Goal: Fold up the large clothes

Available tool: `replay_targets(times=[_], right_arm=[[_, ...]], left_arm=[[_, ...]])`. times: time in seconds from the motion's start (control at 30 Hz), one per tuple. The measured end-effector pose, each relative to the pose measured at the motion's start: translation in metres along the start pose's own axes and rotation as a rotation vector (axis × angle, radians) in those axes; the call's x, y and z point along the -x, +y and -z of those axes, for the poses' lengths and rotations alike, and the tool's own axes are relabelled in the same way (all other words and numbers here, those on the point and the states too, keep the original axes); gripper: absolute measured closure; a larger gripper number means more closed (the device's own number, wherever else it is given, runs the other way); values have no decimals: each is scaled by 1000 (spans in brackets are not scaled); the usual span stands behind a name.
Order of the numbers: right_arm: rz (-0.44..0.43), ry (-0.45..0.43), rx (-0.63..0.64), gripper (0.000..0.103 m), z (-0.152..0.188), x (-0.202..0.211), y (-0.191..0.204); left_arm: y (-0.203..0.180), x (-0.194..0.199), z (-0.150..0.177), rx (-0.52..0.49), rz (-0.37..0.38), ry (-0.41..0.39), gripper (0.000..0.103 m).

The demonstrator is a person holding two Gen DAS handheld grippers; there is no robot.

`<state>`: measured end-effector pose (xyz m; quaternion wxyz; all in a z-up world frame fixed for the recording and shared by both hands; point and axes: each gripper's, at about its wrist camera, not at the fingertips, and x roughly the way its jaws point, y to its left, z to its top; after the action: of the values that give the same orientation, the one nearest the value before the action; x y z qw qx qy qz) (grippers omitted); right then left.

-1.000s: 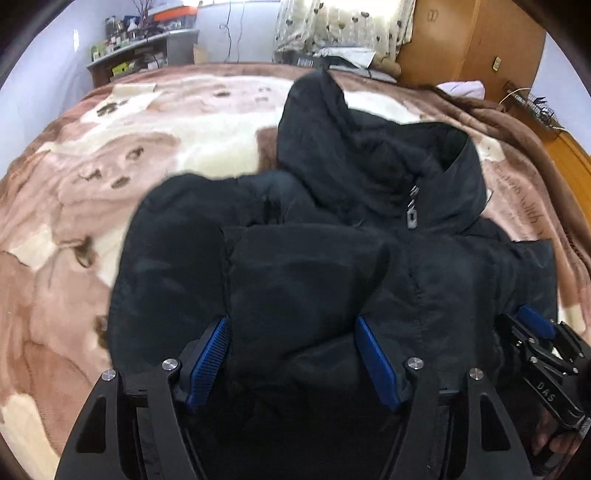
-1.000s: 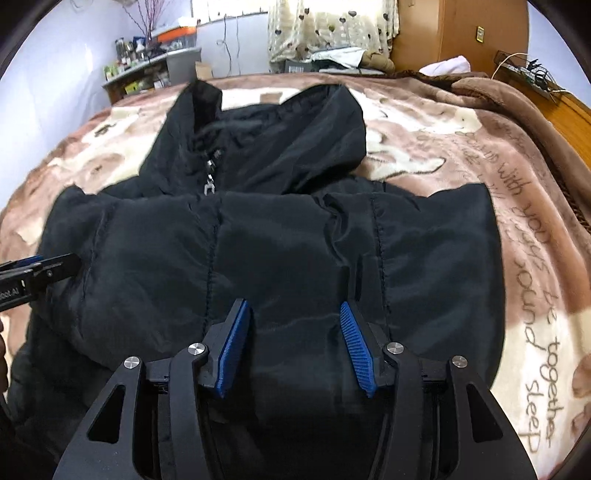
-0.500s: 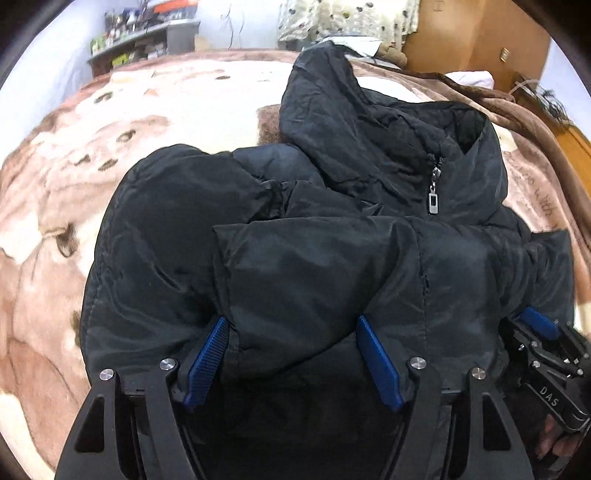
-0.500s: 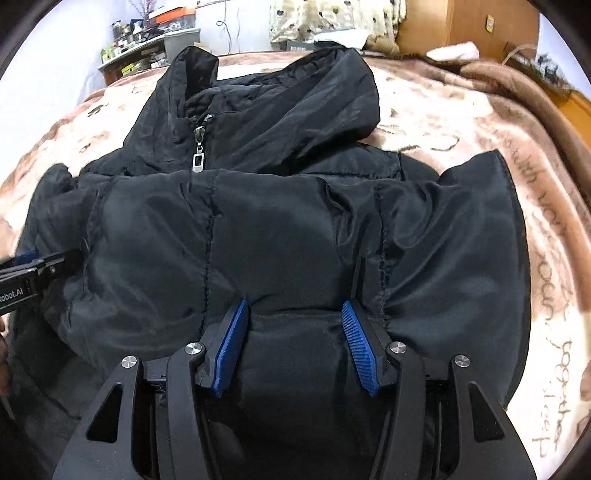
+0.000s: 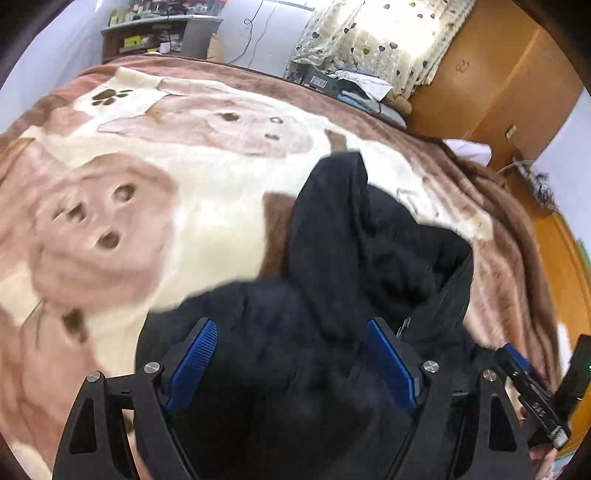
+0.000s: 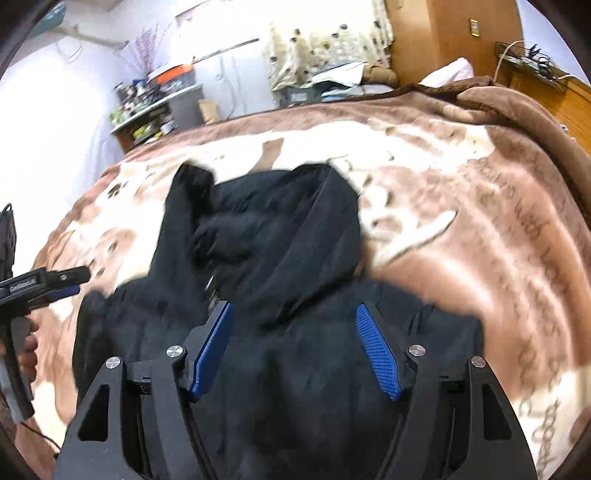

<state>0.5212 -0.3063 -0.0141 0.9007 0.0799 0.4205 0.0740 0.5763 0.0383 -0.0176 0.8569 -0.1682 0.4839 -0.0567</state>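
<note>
A black hooded puffer jacket (image 5: 351, 258) lies folded on the bed, hood pointing away from me, and it also fills the lower middle of the right wrist view (image 6: 266, 229). My left gripper (image 5: 293, 350) hangs over its near left part with jaws opening wide. The fabric shows between the blue pads (image 5: 195, 354), but they do not press on it. My right gripper (image 6: 295, 343) hovers over the near right part, jaws also opening, with fabric below and not pinched. Both views are motion-blurred.
The jacket rests on a brown and cream blanket (image 5: 129, 203) printed with animal faces. Beyond the bed stand a cluttered shelf (image 5: 159, 33), a heart-print curtain (image 5: 380, 40) and a wooden wardrobe (image 5: 480, 81). A wooden ledge with cables (image 6: 546, 81) runs along the right side.
Both grippers let go of the bunched jacket fabric, their jaws spread wider, and they lifted and drew back. The jacket now sits lower and smaller in both views.
</note>
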Motion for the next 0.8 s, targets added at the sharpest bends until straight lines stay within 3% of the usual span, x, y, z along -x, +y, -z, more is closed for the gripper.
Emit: replay_targets(times=[0.2,0.37,0.53,0.57,0.6,0.63,0.67,0.7,0.73,0.8], right_arm=[[-25,-19,-165,26,-48,-37,-37],[-6,5,-217,26,-63,-72,-47],[18,34,-236,26,-70,-96,-49],[24,31,-246,26,-69,-100,-50],[23,28,-253,35,-70,-100,-51],[10,21,-260,45,-69,-100,-50],[-6,23,-262,67,-68,-100,-48],[-11,28,-263,76,-68,-100,-47],[-10,20,-249,79,-68,-98,-43],[9,-6,-185,97,-68,-91,-34]], left_arm=[[-12,-43,-39,-7,28,37,16],[-5,-82,-56,105,61,50,16],[-9,-112,-63,108,2,65,17],[-10,-116,-64,108,-12,66,25],[-11,-119,-65,119,-18,71,45],[-12,-123,-66,123,-3,82,57],[-16,-125,-66,104,4,90,88],[-20,-124,-66,85,0,90,97],[-26,-119,-65,61,-10,70,98],[-33,-108,-60,31,-2,37,102]])
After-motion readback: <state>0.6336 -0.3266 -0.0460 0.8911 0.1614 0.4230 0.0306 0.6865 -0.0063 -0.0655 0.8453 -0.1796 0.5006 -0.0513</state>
